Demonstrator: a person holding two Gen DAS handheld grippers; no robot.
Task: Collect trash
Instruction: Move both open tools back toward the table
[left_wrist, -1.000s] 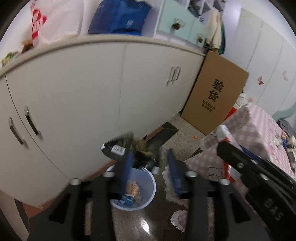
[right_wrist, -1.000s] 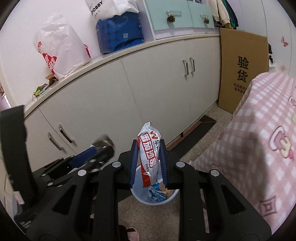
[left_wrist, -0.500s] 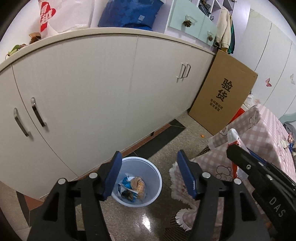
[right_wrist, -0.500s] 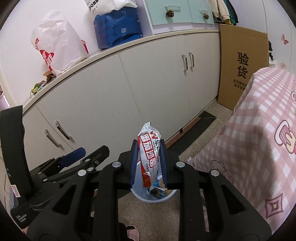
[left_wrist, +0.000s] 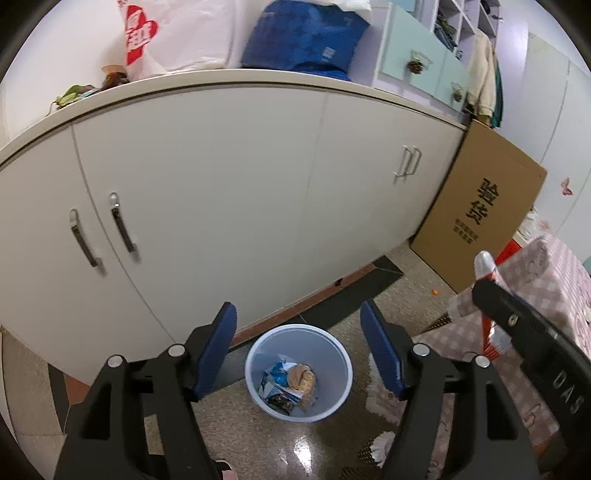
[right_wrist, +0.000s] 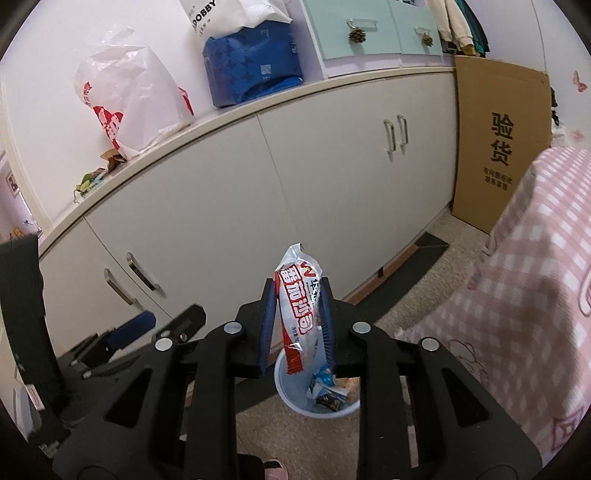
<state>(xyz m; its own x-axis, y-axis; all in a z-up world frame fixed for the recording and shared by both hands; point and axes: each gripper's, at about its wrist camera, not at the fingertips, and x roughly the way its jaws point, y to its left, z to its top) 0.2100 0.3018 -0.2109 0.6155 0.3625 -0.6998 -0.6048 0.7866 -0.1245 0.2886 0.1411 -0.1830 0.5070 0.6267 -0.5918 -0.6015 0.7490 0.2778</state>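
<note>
Emptied since a second ago, left claw (left_wrist: 298, 347) gapes over the bin (left_wrist: 255, 384).
Right claw (right_wrist: 297, 325) pinches an upright wrapper (right_wrist: 300, 295); bin (right_wrist: 284, 387) lies just below, ahead; right is nearer to drop.

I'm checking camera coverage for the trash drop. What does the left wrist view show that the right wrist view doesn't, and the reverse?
Only the left wrist view shows the left gripper open and the whole bin rim. Only the right wrist view shows the right gripper shut on the red-and-white snack wrapper. Both show the blue trash bin holding wrappers, the white cabinets and the cardboard box.
</note>
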